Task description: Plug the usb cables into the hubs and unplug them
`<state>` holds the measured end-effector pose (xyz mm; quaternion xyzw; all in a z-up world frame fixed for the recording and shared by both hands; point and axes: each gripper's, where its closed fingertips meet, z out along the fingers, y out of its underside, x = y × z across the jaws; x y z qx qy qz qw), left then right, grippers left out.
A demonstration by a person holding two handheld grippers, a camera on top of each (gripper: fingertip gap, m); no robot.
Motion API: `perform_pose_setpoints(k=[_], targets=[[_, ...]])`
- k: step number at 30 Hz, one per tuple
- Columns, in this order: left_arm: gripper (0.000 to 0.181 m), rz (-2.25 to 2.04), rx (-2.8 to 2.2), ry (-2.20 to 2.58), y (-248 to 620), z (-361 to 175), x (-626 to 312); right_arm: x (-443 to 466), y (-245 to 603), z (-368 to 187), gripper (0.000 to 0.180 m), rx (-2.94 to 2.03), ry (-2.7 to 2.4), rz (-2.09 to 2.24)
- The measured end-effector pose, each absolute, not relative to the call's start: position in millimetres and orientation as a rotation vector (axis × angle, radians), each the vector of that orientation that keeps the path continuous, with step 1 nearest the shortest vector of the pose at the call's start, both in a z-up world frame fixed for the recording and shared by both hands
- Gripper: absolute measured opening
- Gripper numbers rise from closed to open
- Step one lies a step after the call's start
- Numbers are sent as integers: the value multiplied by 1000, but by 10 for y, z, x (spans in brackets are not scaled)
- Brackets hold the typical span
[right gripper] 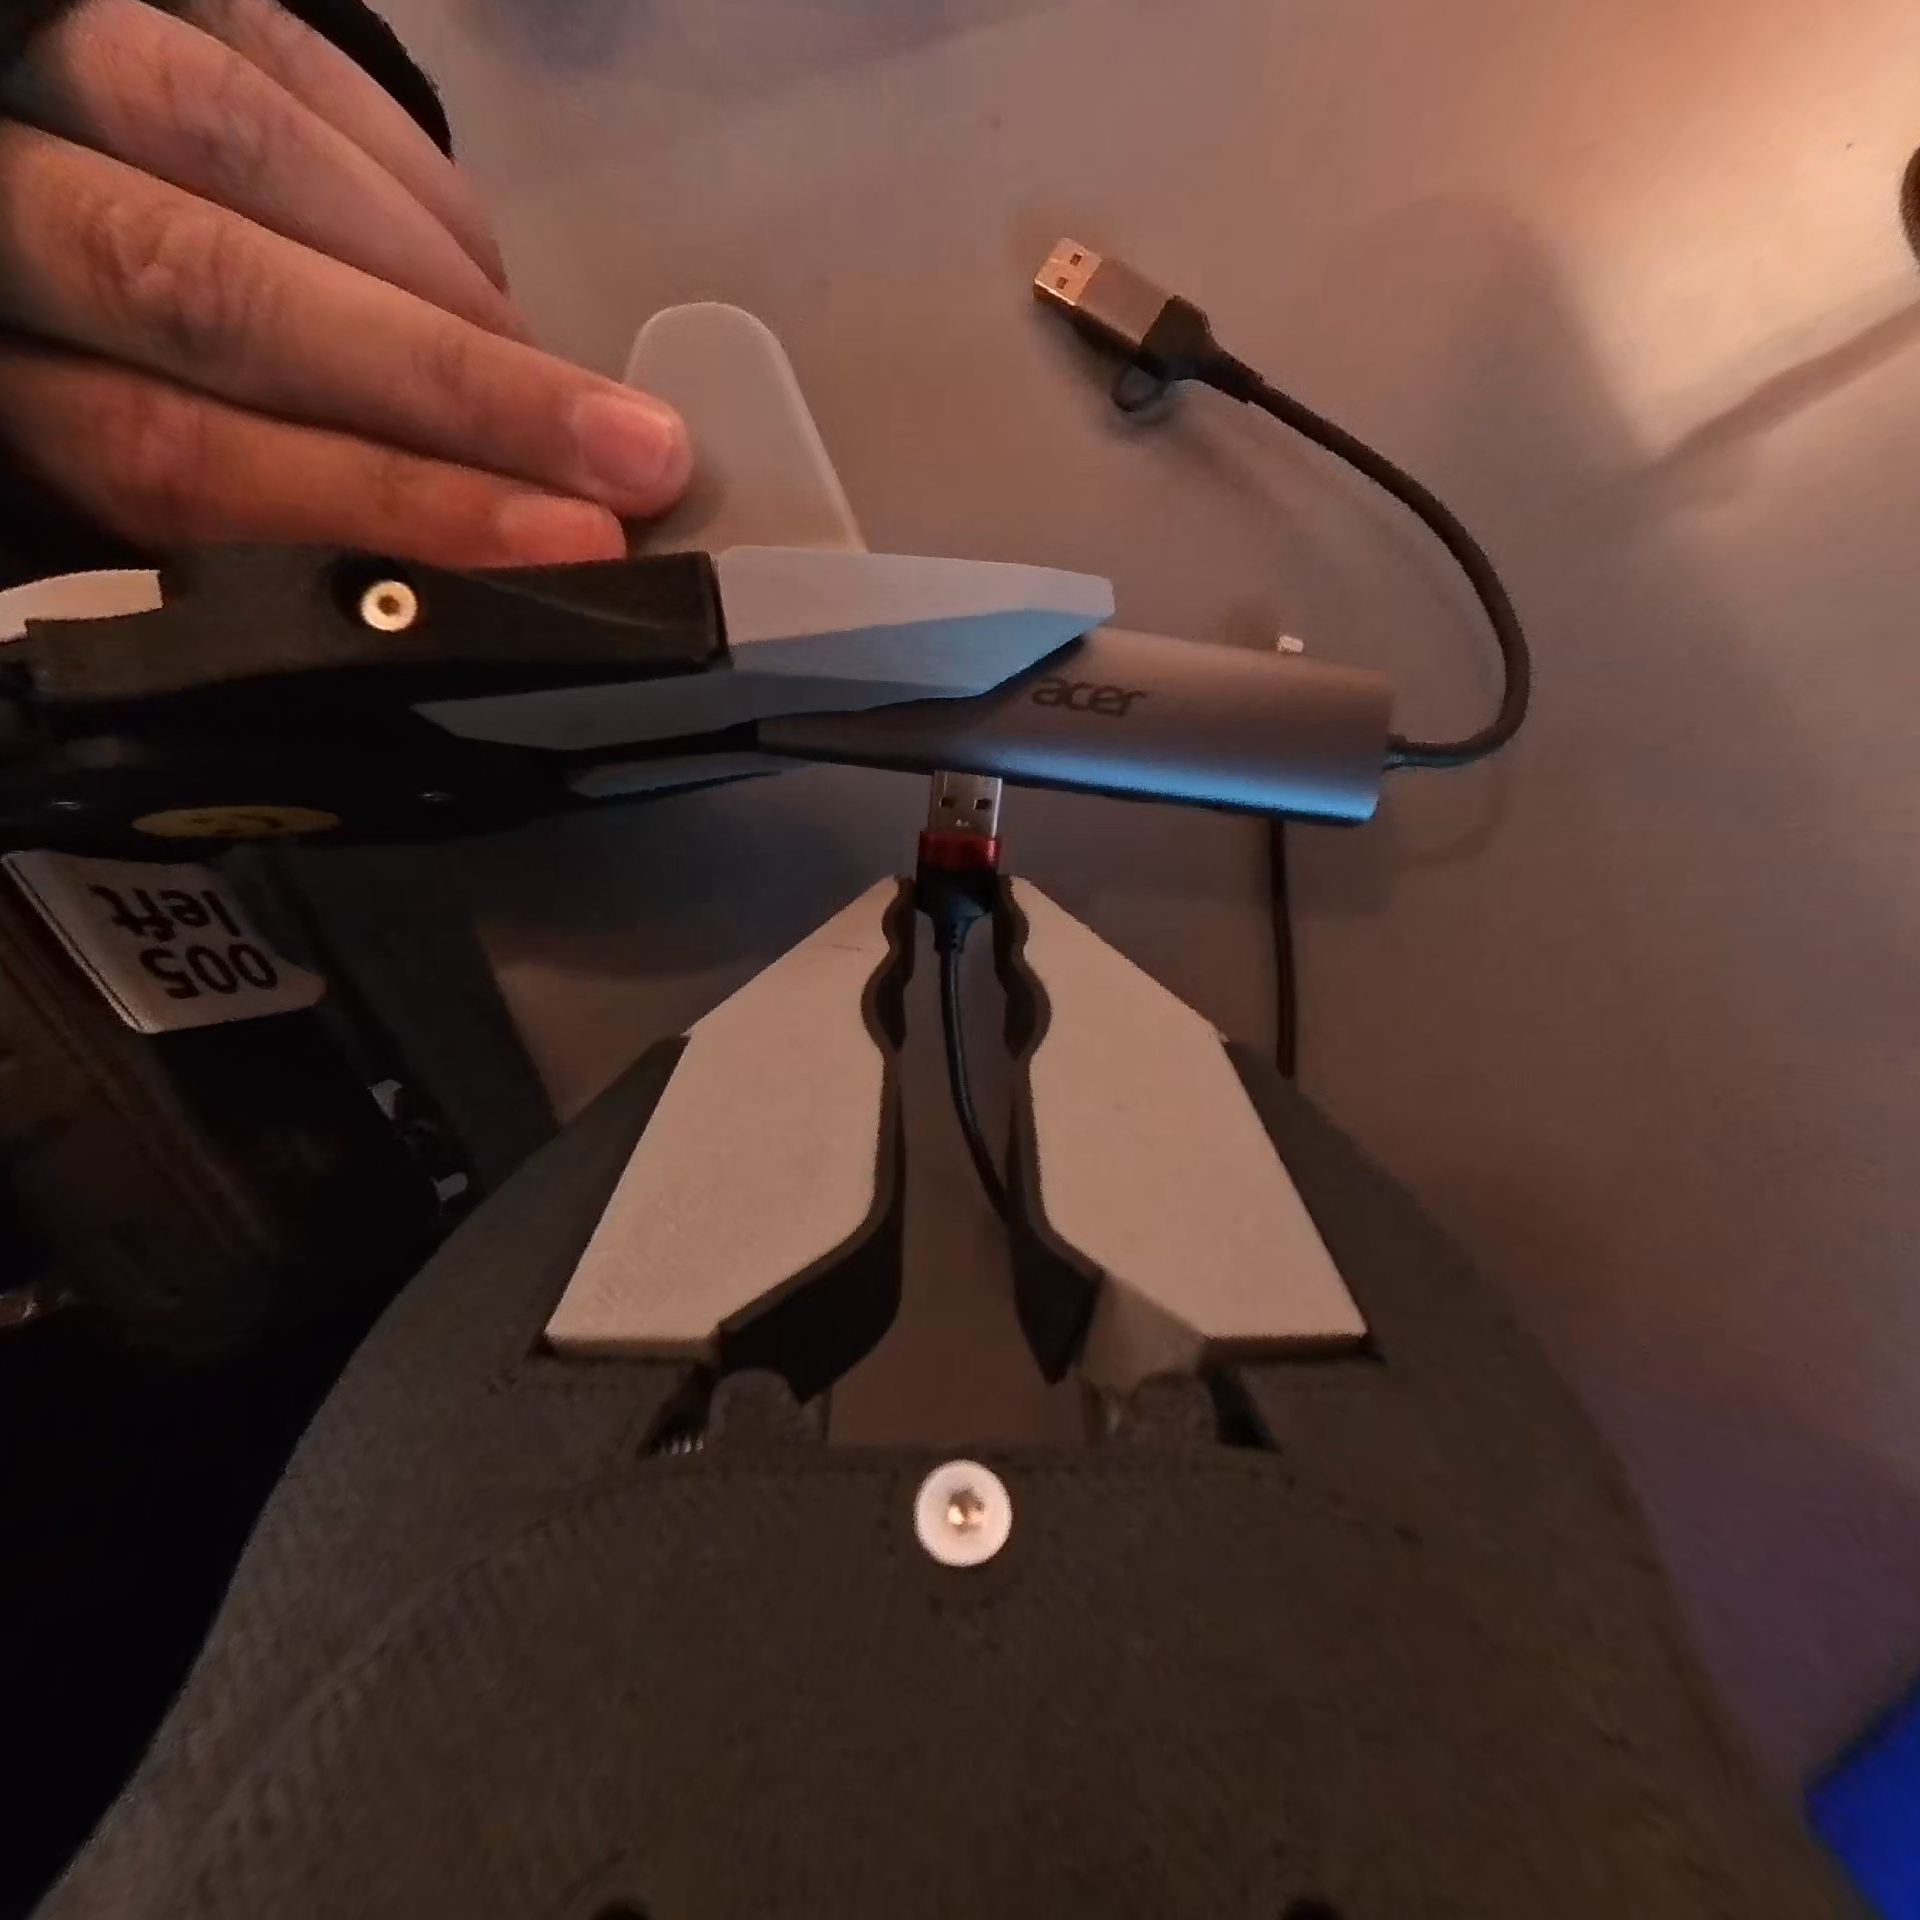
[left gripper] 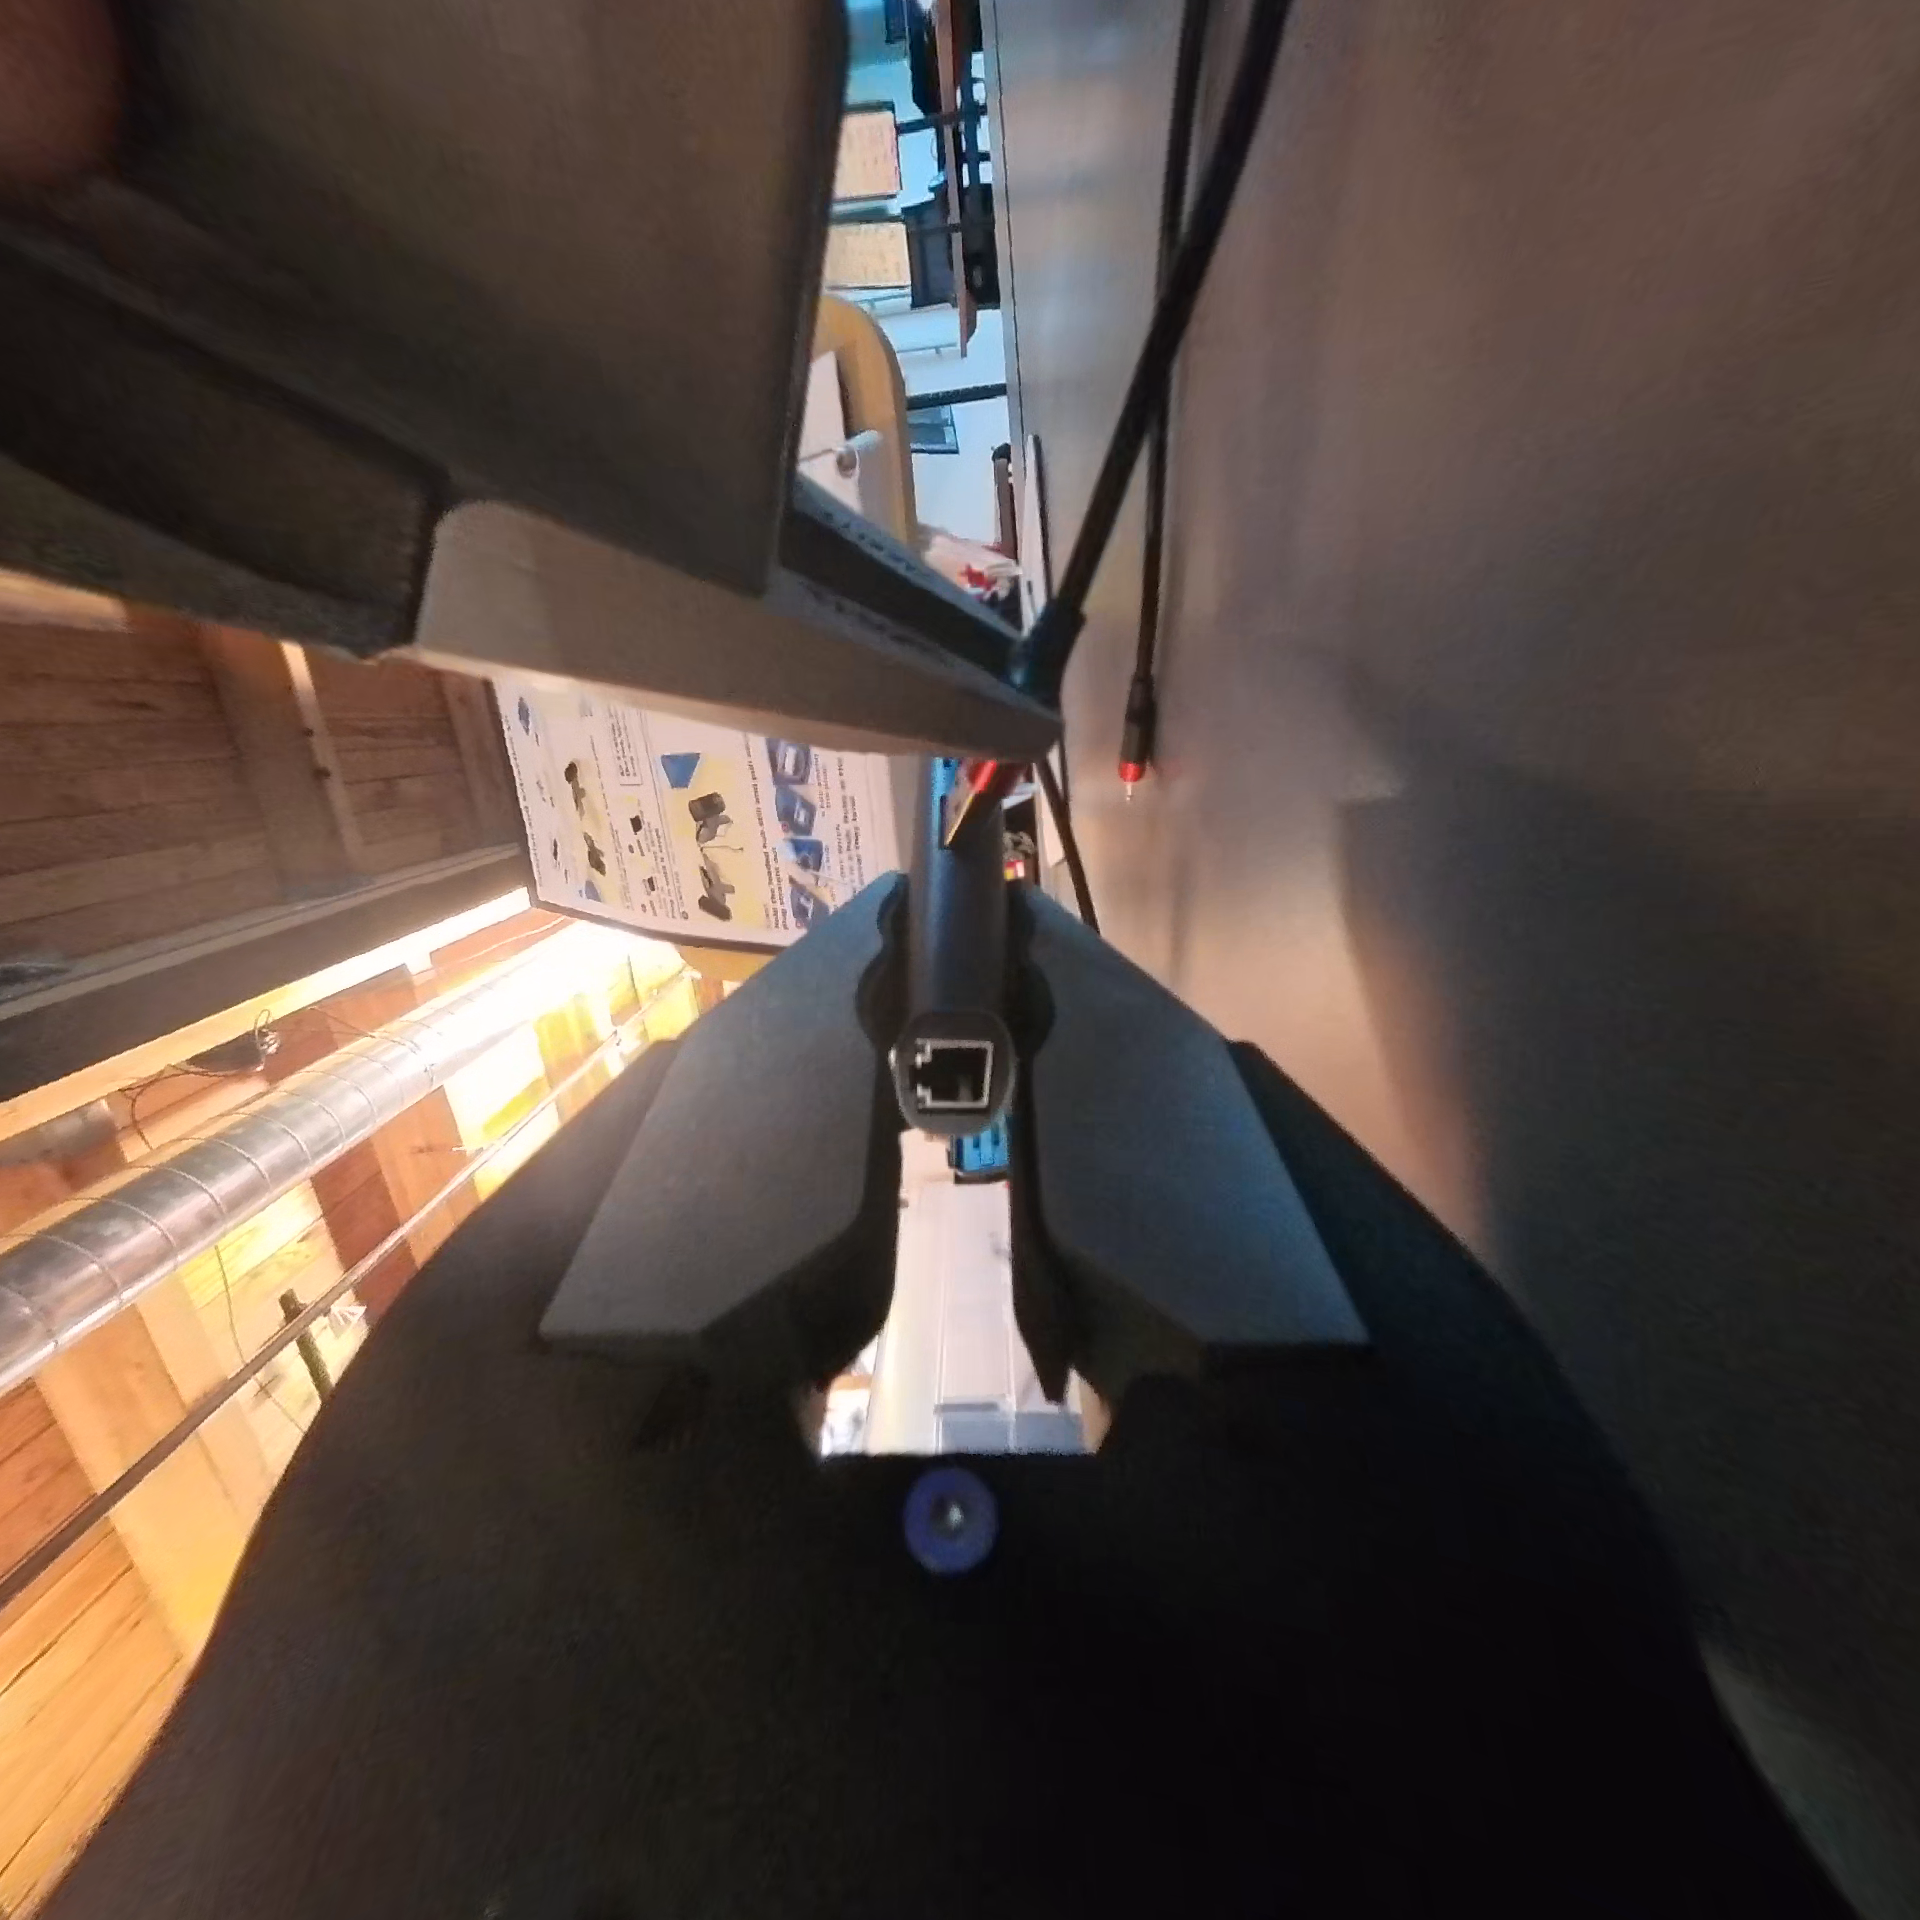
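Room, left wrist view: camera rolled sideways; timber-lined wall or ceiling (left gripper: 135, 790), a ribbed silver metal duct (left gripper: 208, 1184), a printed poster with pictures (left gripper: 707, 821); all blurred.

Surface: a plain matt grey tabletop (right gripper: 1351, 208), warm light on one side; a blue patch (right gripper: 1870, 1766) at the lower right edge, kind unclear.

Left gripper (right gripper: 935, 665), black body with pale grey fingers, comes in from the left in the right wrist view; a person's hand (right gripper: 312, 312) rests on it; its fingers are clamped on the slim silver-grey USB hub (right gripper: 1226, 717), held level above the tabletop. In its own view (left gripper: 951, 935) the hub's end socket faces the camera.

Hub's own braided dark lead (right gripper: 1475, 582) loops up and back; its metal USB plug (right gripper: 1101, 275) lies free on the tabletop.

Right gripper (right gripper: 956, 894): fingers pinched on the black USB cable with red-collared plug (right gripper: 961, 831); plug tip meets the hub's near side; how deep it sits cannot be told.

Second thin black cable, red-tipped (left gripper: 1138, 727), lies loose on the tabletop.
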<state>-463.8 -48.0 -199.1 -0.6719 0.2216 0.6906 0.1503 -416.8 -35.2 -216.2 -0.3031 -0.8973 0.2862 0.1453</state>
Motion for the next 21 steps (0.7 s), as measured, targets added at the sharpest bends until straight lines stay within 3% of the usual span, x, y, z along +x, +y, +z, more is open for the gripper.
perform_pose_setpoints(k=[21], targets=[[13, 1890, -2049, 539, -534, -2076, -4656, -4182, -425, -2008, 11, -876, -2574, 888]])
